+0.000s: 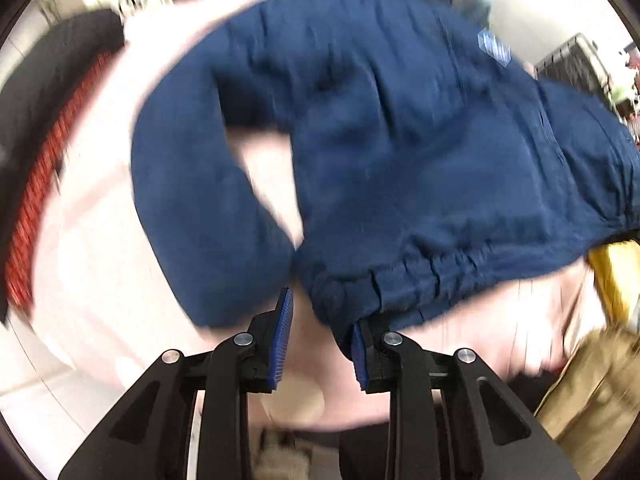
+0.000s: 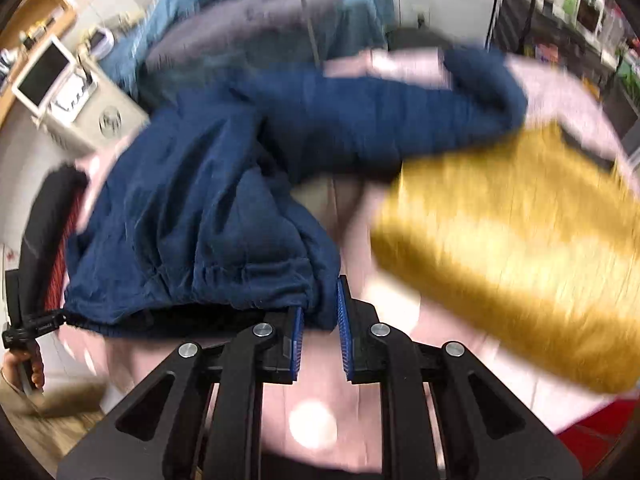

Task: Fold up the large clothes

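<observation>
Your right gripper (image 2: 322,340) is pointing steeply down, its blue pads nearly together and pinching the gathered hem corner of the navy jacket (image 2: 208,184). Your left gripper (image 1: 322,340) is pointing straight down; the jacket's other hem corner is lying against its right pad (image 1: 359,354), but a gap is showing beside the left pad, so you cannot tell whether it is gripping. Beyond, the jacket is sprawling across a pink sheet (image 2: 560,92). A mustard garment (image 2: 516,240) is lying just beside it.
</observation>
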`<state>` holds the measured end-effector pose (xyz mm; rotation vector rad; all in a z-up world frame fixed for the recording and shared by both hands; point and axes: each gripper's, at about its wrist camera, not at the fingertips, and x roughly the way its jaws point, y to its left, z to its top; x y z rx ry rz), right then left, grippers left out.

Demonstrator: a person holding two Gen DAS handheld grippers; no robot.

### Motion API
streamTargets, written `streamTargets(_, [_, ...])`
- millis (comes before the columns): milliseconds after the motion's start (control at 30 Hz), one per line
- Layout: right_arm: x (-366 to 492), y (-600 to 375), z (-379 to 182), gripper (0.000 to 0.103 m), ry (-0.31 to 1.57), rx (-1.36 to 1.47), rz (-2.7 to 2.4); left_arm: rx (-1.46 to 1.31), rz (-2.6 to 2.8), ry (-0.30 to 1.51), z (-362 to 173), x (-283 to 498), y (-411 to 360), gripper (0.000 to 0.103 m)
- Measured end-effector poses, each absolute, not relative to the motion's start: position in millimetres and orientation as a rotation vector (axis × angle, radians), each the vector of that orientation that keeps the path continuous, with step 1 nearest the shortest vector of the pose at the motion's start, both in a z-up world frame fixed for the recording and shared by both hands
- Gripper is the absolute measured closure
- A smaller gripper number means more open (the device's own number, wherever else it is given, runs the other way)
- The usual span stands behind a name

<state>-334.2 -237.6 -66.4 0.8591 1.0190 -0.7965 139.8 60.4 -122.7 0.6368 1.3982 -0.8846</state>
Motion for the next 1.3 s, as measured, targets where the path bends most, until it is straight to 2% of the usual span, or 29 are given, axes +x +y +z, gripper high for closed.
streamTargets(33, [-339, -229, -81, 0.087, 1.069, 0.88, -0.786, 0.652, -0.872, 1.442, -139, 129, 72, 0.08])
streamTargets(100, [-350, -208, -115, 0.1, 1.186, 0.938, -0.784, 0.67, -0.84, 1.515, -164, 114, 92, 0.082])
streamTargets(167, [-370, -193, -143, 0.102, 1.283, 0.993, -0.808, 0.65, -0.786, 1.594, -189, 101, 114, 0.091])
streamTargets(200, [-381, -189, -151, 0.102, 1.308, 1.013, -0.832, 0.647, -0.761, 1.613, -196, 98, 120, 0.092])
streamTargets(267, [-405, -190, -163, 0.102, 1.325, 1.101, -0.893, 0.624, -0.691, 1.649, -208, 95, 138, 0.092])
streamTargets(333, [-421, -199, -154, 0.102, 1.231, 1.151, -0.936, 0.555, -0.68, 1.628, -198, 100, 148, 0.09])
streamTargets(367, [-420, -203, -146, 0.097, 1.202, 1.144, -0.934, 0.506, -0.693, 1.598, -187, 105, 150, 0.075])
streamTargets(400, [-417, -209, -139, 0.075, 1.184, 1.122, -0.924, 0.449, -0.709, 1.552, -174, 111, 151, 0.043])
streamTargets(433, [-410, -216, -130, 0.054, 1.161, 1.076, -0.906, 0.401, -0.718, 1.504, -162, 116, 153, 0.025])
streamTargets(467, [-407, -218, -124, 0.013, 1.134, 1.041, -0.9, 0.356, -0.728, 1.457, -152, 122, 151, 0.01])
streamTargets(533, [-398, -228, -108, 0.011, 1.037, 0.962, -0.903, 0.277, -0.771, 1.417, -139, 133, 145, 0.009])
streamTargets(633, [-377, -244, -107, 0.011, 1.025, 0.912, -0.862, 0.241, -0.827, 1.458, -151, 138, 132, 0.009])
streamTargets(800, [-344, -258, -169, 0.011, 1.132, 0.876, -0.678, 0.336, -0.865, 1.556, -209, 124, 107, 0.009])
streamTargets(900, [-332, -255, -193, 0.011, 1.095, 0.934, -0.627, 0.307, -0.866, 1.544, -223, 117, 88, 0.011])
streamTargets(933, [-323, -252, -197, 0.012, 1.108, 0.92, -0.623, 0.276, -0.871, 1.546, -225, 115, 79, 0.017])
streamTargets(967, [-317, -250, -199, 0.028, 1.127, 0.9, -0.624, 0.258, -0.87, 1.553, -228, 113, 72, 0.034])
streamTargets(1000, [-312, -247, -199, 0.06, 1.15, 0.888, -0.621, 0.262, -0.846, 1.559, -228, 111, 62, 0.046])
streamTargets(1033, [-309, -247, -198, 0.074, 1.156, 0.903, -0.606, 0.267, -0.841, 1.549, -223, 110, 56, 0.054])
streamTargets(1067, [-308, -247, -189, 0.084, 1.141, 0.95, -0.58, 0.271, -0.848, 1.522, -212, 107, 50, 0.068])
streamTargets(1100, [-309, -249, -179, 0.088, 1.116, 0.983, -0.56, 0.257, -0.875, 1.488, -194, 108, 48, 0.076])
streamTargets(1167, [-323, -248, -138, 0.094, 0.999, 1.055, -0.501, 0.18, -0.941, 1.457, -158, 112, 60, 0.083])
streamTargets(1200, [-331, -248, -123, 0.102, 0.956, 1.086, -0.479, 0.139, -0.966, 1.442, -136, 116, 70, 0.086])
streamTargets(1300, [-365, -245, -69, 0.102, 0.881, 1.159, -0.47, 0.109, -0.991, 1.411, -91, 124, 107, 0.086])
